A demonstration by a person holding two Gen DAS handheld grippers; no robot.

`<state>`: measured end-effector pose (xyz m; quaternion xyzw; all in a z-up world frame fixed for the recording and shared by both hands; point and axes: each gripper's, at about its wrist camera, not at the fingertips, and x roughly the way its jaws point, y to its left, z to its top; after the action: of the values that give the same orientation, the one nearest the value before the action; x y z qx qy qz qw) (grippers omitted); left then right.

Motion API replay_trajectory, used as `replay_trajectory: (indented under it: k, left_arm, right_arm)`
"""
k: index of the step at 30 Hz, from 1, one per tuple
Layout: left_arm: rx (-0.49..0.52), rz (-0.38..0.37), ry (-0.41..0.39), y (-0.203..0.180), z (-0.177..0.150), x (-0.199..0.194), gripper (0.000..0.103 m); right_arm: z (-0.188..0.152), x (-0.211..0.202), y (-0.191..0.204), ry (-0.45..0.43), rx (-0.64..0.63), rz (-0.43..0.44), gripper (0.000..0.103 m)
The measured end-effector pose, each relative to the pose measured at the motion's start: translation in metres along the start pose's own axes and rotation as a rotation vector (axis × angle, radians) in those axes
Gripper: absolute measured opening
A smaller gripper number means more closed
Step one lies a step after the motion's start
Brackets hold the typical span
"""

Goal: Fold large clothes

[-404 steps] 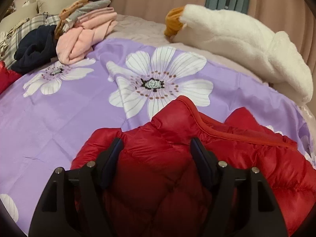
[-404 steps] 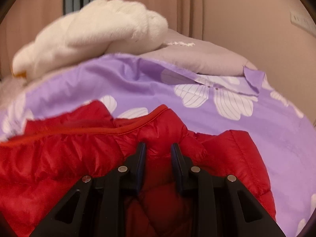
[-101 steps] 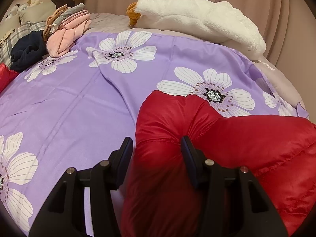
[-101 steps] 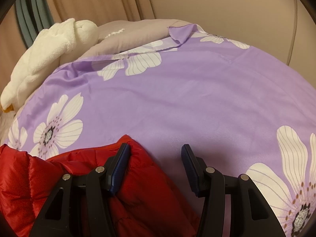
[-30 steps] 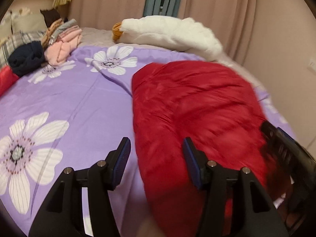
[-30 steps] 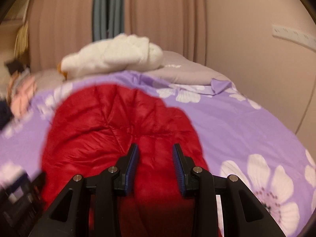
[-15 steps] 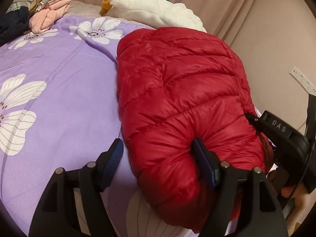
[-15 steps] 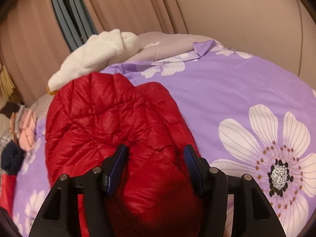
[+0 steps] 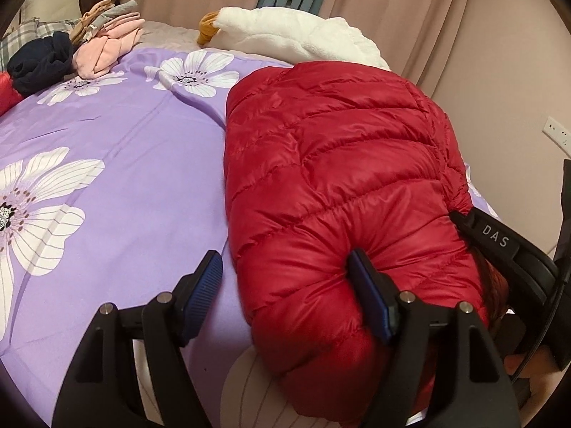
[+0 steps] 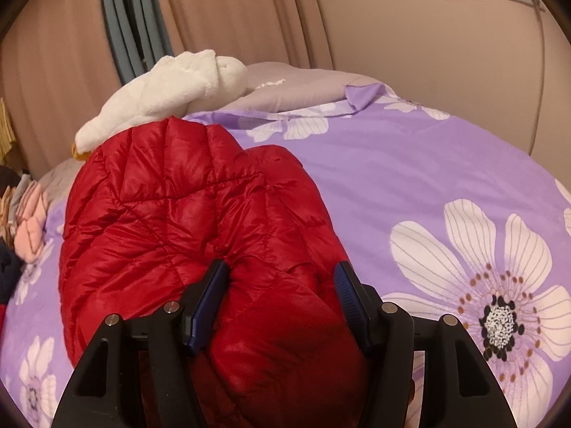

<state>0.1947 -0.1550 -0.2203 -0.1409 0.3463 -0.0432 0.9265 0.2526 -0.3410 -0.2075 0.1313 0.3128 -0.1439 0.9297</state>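
A red puffer jacket [image 9: 332,164] lies folded in a thick bundle on the purple flowered bed cover [image 9: 117,164]. My left gripper [image 9: 283,260] is open at its near left edge: the right finger [image 9: 367,296] dents the padding, while the left finger [image 9: 203,281] stands clear over the cover. In the right wrist view the jacket [image 10: 171,214] swells up between the jaws of my right gripper [image 10: 282,265], which are opening; the puffy fold fills the gap. The body of the right gripper [image 9: 499,242] shows at the jacket's right end in the left wrist view.
A white plush goose [image 9: 296,35] lies along the far side by the curtains. A pile of folded clothes [image 9: 96,46] and a dark garment [image 9: 39,60] sit at the far left. A grey pillow [image 10: 292,92] is behind. The wall [image 10: 446,53] is close on the right.
The jacket was swung over and now rests folded on the bed. Both grippers' jaws stand wider than a second ago, and both grippers have sunk towards the bundle.
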Motion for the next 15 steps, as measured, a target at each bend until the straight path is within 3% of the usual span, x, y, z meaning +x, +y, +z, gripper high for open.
replay_trajectory:
  k: [7,11,15]
  left_arm:
    - [-0.009,0.005,0.004,-0.001,0.0,0.0,0.075]
    - [-0.009,0.014,0.0,-0.001,0.0,-0.001,0.075]
    - [-0.01,0.014,0.0,-0.001,-0.001,-0.001,0.076]
  right_arm:
    - [-0.003,-0.002,-0.004,-0.001,0.006,0.014,0.063]
    - [-0.002,0.001,-0.01,0.015,0.028,0.01,0.074]
    - [-0.001,0.005,-0.019,0.041,0.077,0.046,0.076]
